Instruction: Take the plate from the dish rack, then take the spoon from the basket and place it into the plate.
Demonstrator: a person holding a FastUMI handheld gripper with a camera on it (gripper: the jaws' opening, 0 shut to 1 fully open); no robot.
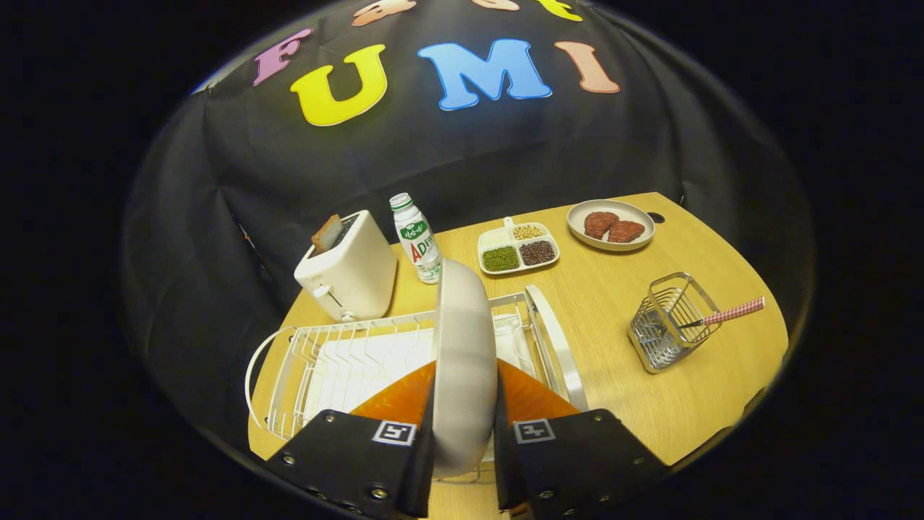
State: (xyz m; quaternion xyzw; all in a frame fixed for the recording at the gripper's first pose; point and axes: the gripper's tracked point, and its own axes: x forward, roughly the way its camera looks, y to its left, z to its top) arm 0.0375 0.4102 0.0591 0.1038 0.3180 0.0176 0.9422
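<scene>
A pale plate [462,347] stands on edge between my two fingers, over the white wire dish rack [325,361]. My gripper [464,404] is shut on the plate, one finger pressed to each face. Whether the plate's lower rim rests in the rack is hidden by the fingers. To the right, a wire basket [668,325] stands on the wooden table [613,390], and the spoon [725,314] leans out of it with its red-checked handle pointing right.
Behind the rack stand a white toaster [350,271] with a slice in it and a small bottle [417,238]. Farther back are a divided tray of beans [517,248] and a plate of meat slices [611,224].
</scene>
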